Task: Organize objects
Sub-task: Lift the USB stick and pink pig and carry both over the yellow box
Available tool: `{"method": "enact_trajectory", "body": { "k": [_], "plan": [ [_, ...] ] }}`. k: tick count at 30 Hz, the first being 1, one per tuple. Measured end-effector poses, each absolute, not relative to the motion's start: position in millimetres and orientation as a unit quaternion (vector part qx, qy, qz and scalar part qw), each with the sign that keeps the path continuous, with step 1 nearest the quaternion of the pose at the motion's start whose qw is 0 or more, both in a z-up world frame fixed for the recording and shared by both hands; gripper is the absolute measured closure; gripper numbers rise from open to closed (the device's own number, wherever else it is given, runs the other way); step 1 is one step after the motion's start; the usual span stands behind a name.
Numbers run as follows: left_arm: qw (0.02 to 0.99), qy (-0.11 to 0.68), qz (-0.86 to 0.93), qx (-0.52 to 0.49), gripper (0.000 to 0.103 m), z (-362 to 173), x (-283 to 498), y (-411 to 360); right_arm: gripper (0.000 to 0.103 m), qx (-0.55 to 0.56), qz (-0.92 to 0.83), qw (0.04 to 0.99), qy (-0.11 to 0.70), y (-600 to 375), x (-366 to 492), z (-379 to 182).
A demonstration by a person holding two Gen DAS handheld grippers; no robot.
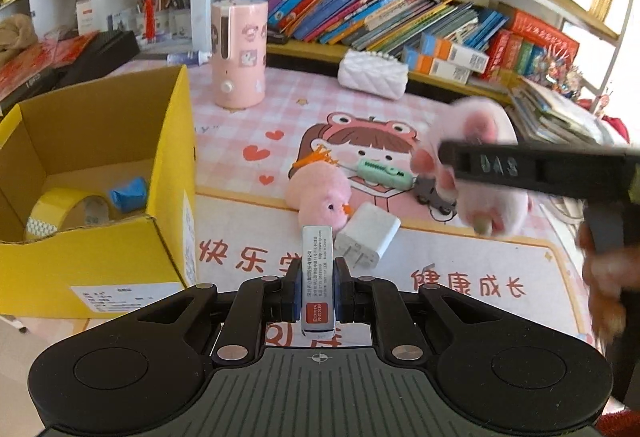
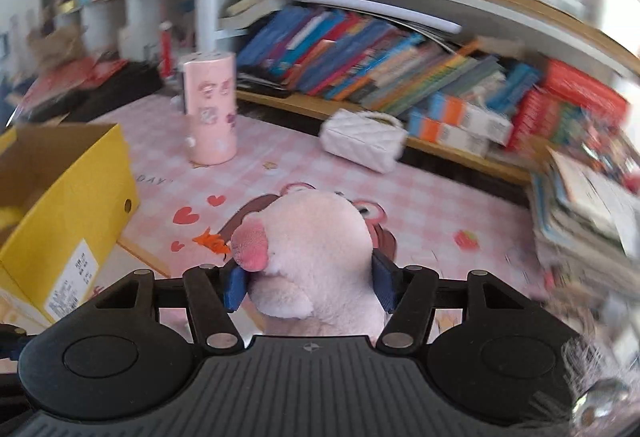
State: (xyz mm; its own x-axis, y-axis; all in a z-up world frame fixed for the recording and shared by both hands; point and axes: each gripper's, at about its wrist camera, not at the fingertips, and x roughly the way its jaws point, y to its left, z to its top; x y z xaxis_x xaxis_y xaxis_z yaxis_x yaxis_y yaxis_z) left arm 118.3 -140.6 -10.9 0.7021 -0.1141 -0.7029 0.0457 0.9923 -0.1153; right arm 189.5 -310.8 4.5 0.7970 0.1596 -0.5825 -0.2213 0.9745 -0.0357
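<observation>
Two views, taken in turn.

Left wrist view: left gripper is clamped on a small white staple box, pads on its long narrow sides, box standing on edge and held above the worktop. Judgement: rigid card, light, slightly slick; the narrow-side hold looks secure and needs little force. Yellow cardboard box sits open at left, with a roll of yellow tape and a blue crumpled item already inside; likely the drop point. Loose on the worktop ahead: a pink plush chick, a white charger plug just beside it, a mint-green clip farther back. Right gripper enters from the right, blurred, carrying a pink plush paw above the worktop.

Right wrist view: frame is motion-blurred. Right gripper has both blue pads pressed into the plush paw, so it is grasping it, with the fabric bulging between the pads. Judgement: soft, very light, compressible, not fragile; it will deform rather than slip, and a mid-body hold as here suits it. Yellow cardboard box lies to the left, near but apart.
</observation>
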Motion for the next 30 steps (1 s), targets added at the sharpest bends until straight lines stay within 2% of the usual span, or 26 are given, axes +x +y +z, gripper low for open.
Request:
{"method": "enact_trajectory", "body": {
  "k": [10, 30],
  "plan": [
    [0.926, 0.367, -0.070, -0.052, 0.090, -5, 84, -107, 0.045, -0.023, 0.054, 0.942, 0.332, -291, 129, -2],
    [0.925, 0.370, -0.032, -0.079, 0.090, -1, -10, 9, 0.045, -0.044, 0.110, 0.916, 0.383, -166, 23, -16]
  ]
}}
